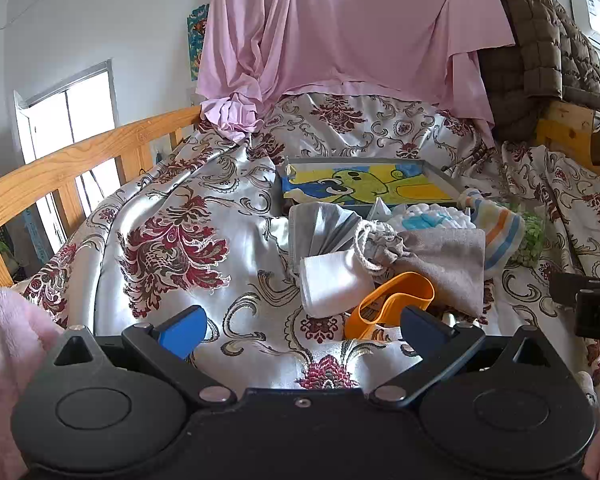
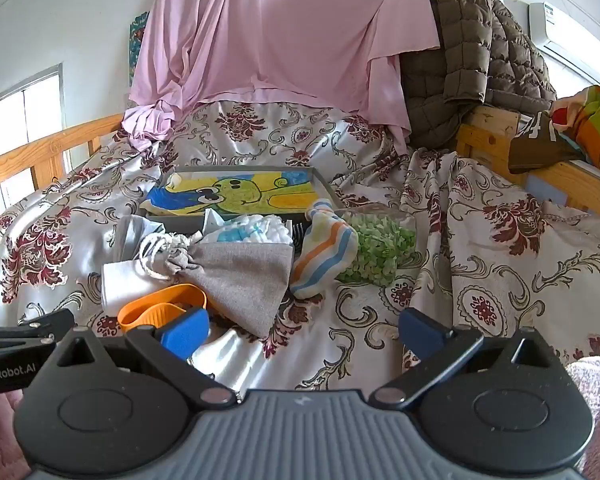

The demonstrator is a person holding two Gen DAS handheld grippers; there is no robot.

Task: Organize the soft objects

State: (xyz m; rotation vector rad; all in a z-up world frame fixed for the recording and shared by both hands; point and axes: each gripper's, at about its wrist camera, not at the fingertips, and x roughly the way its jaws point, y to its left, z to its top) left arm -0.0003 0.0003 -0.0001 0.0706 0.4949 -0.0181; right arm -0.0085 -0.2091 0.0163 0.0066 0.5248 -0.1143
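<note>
Soft objects lie in a pile on the floral bedspread: a grey drawstring pouch [image 2: 240, 272] [image 1: 436, 264], a folded white cloth [image 2: 128, 284] [image 1: 332, 284], an orange band [image 2: 160, 308] [image 1: 392, 300], a striped sock [image 2: 324, 256] [image 1: 496, 232], a bag of green pieces [image 2: 376, 248], a white and blue padded item [image 2: 256, 228] and a grey cloth [image 1: 320, 228]. A grey tray [image 2: 324, 184] [image 1: 440, 172] with a cartoon cloth lies behind them. My left gripper [image 1: 304, 328] is open and empty, left of the pile. My right gripper [image 2: 304, 332] is open and empty, in front of the pile.
A wooden bed rail [image 1: 60, 176] runs along the left. A pink sheet [image 2: 280, 40] hangs at the back. A brown quilted jacket [image 2: 468, 64] hangs on a wooden frame at the right. Pink fleece [image 1: 4, 340] is at the near left edge.
</note>
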